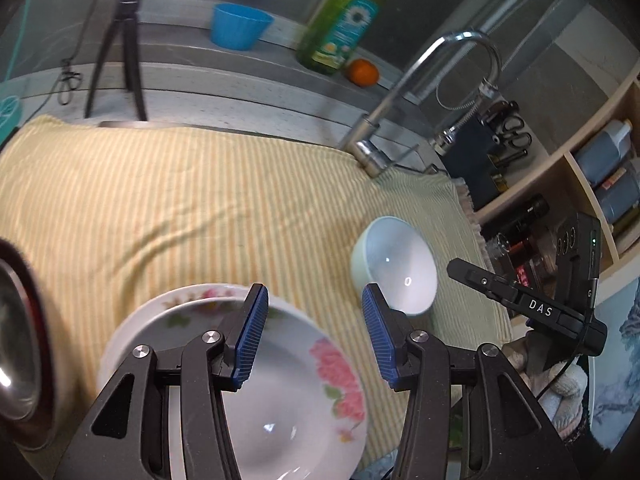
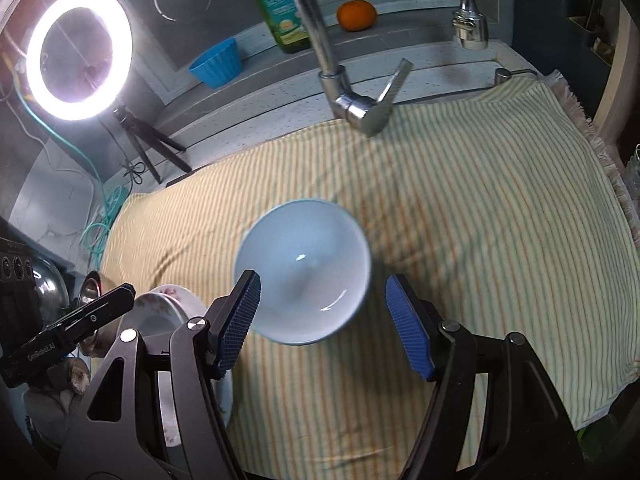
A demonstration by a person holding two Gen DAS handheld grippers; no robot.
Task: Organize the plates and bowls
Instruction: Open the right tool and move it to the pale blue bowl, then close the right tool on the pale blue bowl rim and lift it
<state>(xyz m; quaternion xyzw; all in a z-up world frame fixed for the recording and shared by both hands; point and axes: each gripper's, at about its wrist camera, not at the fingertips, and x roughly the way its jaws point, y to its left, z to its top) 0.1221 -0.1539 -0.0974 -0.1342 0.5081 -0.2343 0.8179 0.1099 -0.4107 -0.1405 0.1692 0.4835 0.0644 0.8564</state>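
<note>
A striped cloth (image 2: 460, 200) covers the counter, bearing floral plates (image 1: 288, 380) half hidden under the left gripper (image 1: 314, 330), a pale bowl (image 2: 302, 268) before the right gripper (image 2: 322, 316), both jaws parted and empty, one marked "DAS", soap label blurred.

Two flowered plates (image 1: 304, 384) stacked, one pale blue bowl (image 2: 302, 268), one blue cup (image 1: 240, 26), one orange (image 2: 356, 15), one soap bottle (image 1: 340, 28), one striped cloth (image 2: 460, 208).
</note>
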